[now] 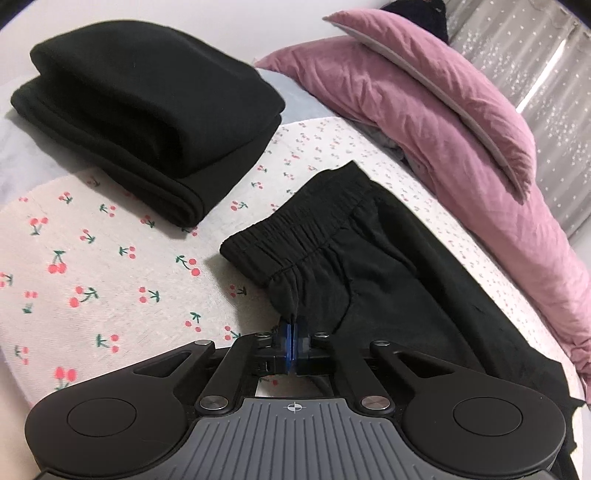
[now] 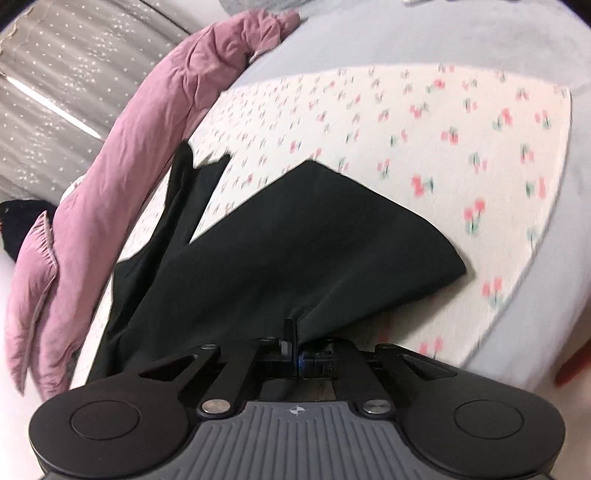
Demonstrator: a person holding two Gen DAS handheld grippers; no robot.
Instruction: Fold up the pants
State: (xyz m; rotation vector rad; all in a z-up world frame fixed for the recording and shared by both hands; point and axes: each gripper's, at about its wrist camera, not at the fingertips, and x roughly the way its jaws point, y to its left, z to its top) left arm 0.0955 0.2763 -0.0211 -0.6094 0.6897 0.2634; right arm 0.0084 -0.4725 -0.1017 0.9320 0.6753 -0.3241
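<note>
Black pants (image 1: 369, 254) lie on a cherry-print cloth (image 1: 110, 258), their gathered elastic waistband toward the upper left in the left wrist view. My left gripper (image 1: 293, 328) is shut on the near edge of the pants just below the waistband corner. In the right wrist view the leg end of the pants (image 2: 295, 240) is lifted off the cherry-print cloth (image 2: 406, 122), and my right gripper (image 2: 291, 328) is shut on its near edge. The cloth pinched between each pair of pads is mostly hidden.
A stack of folded black garments (image 1: 147, 110) sits at the upper left of the cloth. A pink quilt and pillow (image 1: 443, 122) run along the far side, also the pink quilt (image 2: 129, 147). Grey bedding (image 2: 480, 33) surrounds the cloth; a starred curtain (image 1: 535, 74) hangs behind.
</note>
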